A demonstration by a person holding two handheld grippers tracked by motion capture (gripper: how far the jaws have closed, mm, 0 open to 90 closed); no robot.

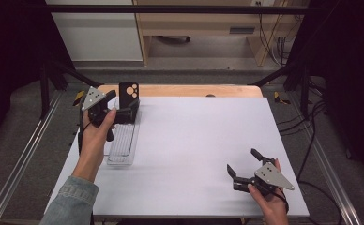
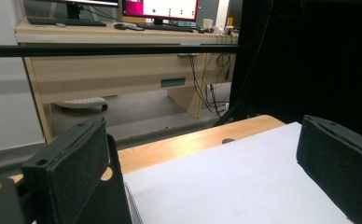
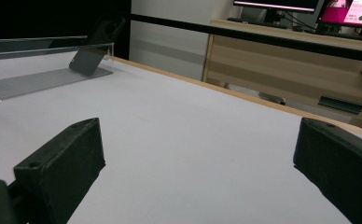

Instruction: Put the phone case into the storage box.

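A black phone case [image 1: 128, 90] with round orange cut-outs stands tilted at the far end of a clear plastic tray [image 1: 122, 145] on the left of the white table. My left gripper [image 1: 123, 102] is open right at the case. In the left gripper view the case [image 2: 105, 196] lies against the inner side of the left jaw, and the left gripper [image 2: 202, 177] has bare table between its jaws. My right gripper [image 1: 242, 161] hovers open near the front right corner, holding nothing. From the right gripper view the case [image 3: 95, 46] leans in the tray [image 3: 30, 79], far ahead of the right gripper [image 3: 198, 172].
The white table top [image 1: 199, 140] has a wooden strip [image 1: 194, 90] along its back edge. Black frame bars [image 1: 170, 8] and metal rails surround the table. A wooden desk [image 2: 123, 70] with monitors stands beyond, and cables [image 1: 311, 126] hang off to the right.
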